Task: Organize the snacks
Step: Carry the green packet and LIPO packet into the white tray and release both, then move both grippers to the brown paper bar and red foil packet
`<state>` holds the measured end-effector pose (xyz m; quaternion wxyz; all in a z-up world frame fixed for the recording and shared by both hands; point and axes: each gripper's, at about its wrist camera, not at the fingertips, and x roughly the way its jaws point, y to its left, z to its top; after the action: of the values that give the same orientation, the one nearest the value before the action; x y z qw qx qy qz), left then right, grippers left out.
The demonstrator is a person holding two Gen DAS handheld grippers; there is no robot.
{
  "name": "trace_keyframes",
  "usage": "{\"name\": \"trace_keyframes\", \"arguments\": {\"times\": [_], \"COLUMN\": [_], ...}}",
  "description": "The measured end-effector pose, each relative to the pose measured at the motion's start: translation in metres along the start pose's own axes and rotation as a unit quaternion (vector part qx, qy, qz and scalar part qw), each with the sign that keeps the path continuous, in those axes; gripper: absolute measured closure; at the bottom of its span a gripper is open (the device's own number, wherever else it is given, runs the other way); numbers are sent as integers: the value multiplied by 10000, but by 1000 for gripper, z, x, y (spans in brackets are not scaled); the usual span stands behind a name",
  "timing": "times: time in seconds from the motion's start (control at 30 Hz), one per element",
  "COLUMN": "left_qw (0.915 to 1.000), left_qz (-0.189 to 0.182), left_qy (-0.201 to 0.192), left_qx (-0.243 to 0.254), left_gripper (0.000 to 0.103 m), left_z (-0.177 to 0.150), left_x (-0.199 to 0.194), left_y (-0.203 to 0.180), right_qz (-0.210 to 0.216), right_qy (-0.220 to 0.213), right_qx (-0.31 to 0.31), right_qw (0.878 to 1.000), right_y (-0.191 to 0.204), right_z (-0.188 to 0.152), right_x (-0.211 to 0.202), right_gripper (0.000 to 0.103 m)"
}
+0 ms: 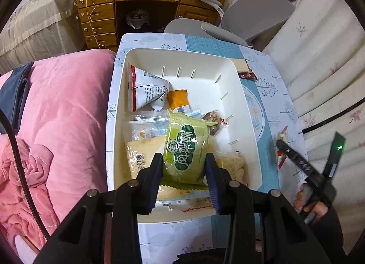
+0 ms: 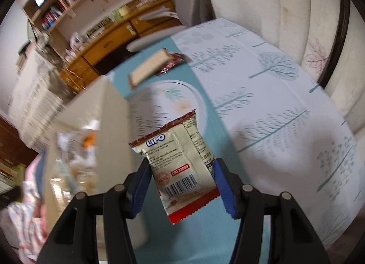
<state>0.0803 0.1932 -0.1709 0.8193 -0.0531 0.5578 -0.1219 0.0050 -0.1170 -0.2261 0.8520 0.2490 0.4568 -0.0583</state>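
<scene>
Left wrist view: left hand-held gripper (image 1: 184, 173) clamps green snack packet (image 1: 187, 149) – hanging over white bin (image 1: 230, 81) of snacks. Right wrist view: right hand-held gripper (image 2: 182, 180) grips Lipo packet (image 2: 182, 168) – above tabletop (image 2: 273, 104), bin at its left.

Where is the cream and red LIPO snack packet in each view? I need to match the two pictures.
Left wrist view: cream and red LIPO snack packet at right edge of table, mostly hidden at the right tool's tip.
Right wrist view: packet low centre, clamped between the tool's blue pads.
Shared landmark: white rectangular plastic bin.
</scene>
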Motion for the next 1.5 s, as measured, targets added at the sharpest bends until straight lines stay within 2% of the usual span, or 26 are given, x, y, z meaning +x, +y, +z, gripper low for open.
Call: {"name": "trace_keyframes", "arguments": {"times": [0.3,0.5,0.6,0.63,0.73,0.8,0.97,1.03,1.17,1.33,1.5], "left_qw": [10000,9996,9994,9994,9984,9982,9985,9992,9995,9973,9946], "left_qz": [79,184,258,275,414,340,347,273,264,166,171], "left_qy": [-44,-178,-169,-157,-189,-180,-120,22,135,90,36], "left_qx": [-14,-90,-133,-150,-345,-468,-411,-288,134,709,1021], "left_gripper": [67,67,64,59,57,54,37,32,30,28,27], "left_z": [-2,-2,-1,0,6,11,26,34,51,78,105], "left_x": [-1,-10,-14,-15,-23,-29,-41,-42,-47,-51,-48], "left_y": [6,12,14,15,21,24,21,17,0,-33,-65], "right_qz": [914,1420,1601,1611,1525,1373,1300,1239,1081,900,814], "right_qy": [-126,41,196,251,349,431,694,729,684,529,329], "right_qx": [119,-228,-452,-530,-715,-857,-803,-785,-886,-1020,-1083], "right_qw": [9957,9896,9859,9852,9851,9859,9858,9865,9878,9893,9902], "right_y": [40,74,90,95,104,108,106,107,108,108,100], "right_z": [-4,-13,-18,-20,-19,-17,-10,-7,3,19,48], "right_x": [-31,-39,-39,-40,-40,-39,-34,-34,-39,-45,-52], "right_gripper": [47,47,47,47,45,45,43,41,41,40,39]}}
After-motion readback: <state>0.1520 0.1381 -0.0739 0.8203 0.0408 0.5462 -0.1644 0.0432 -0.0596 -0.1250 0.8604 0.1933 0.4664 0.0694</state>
